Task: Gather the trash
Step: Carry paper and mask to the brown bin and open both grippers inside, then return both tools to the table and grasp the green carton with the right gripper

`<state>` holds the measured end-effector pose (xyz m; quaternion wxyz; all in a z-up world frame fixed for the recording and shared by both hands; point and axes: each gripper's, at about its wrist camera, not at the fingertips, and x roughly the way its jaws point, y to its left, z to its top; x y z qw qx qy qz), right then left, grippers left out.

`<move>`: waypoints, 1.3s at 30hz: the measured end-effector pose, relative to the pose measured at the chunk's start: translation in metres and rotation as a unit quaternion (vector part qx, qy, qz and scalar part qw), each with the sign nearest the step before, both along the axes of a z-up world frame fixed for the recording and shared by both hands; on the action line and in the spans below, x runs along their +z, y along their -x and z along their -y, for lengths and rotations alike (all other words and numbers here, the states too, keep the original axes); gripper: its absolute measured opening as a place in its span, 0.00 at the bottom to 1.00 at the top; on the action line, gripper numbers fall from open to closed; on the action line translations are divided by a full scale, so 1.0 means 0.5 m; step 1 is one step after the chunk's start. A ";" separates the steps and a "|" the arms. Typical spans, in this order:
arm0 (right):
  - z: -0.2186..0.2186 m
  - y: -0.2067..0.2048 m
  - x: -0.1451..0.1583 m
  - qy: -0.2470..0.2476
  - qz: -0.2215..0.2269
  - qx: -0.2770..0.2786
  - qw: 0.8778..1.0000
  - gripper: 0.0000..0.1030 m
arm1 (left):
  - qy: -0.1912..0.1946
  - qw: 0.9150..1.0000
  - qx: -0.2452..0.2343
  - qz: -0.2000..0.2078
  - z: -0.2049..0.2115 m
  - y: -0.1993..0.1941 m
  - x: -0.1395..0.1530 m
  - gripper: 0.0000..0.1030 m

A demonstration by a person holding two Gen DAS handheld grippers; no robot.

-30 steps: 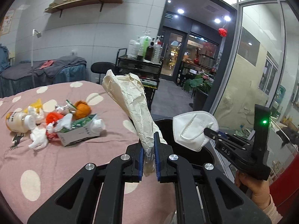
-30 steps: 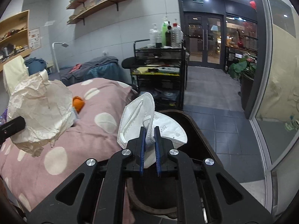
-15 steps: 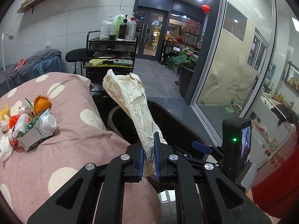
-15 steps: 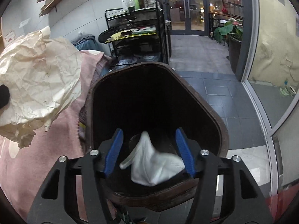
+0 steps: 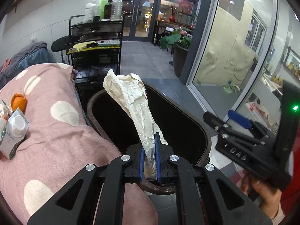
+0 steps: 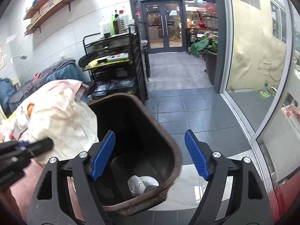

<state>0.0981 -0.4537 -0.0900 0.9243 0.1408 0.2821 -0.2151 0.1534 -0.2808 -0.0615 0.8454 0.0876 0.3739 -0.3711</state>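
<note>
The crumpled paper [image 6: 63, 123] was motion-blurred in the right wrist view, and the carton [image 5: 13, 131] was cut off by the frame edge.

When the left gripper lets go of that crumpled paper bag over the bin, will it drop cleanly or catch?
The crumpled paper bag looks light and holds its shape above the left gripper, so fairly stiff. It probably falls slowly, and its length might snag the trash bin rim.

Both wrist cameras sit just behind their claws, angled downward: the left view looks over its closed fingers into the dark bin [image 5: 203, 131] ahead, the right view, beside it, looks close down into the same bin [image 6: 174, 150].
</note>
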 end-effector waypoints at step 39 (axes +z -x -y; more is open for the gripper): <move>-0.089 0.004 0.091 0.004 0.067 0.054 0.996 0.90 | 0.059 0.977 0.110 0.173 -0.198 0.105 0.158 0.94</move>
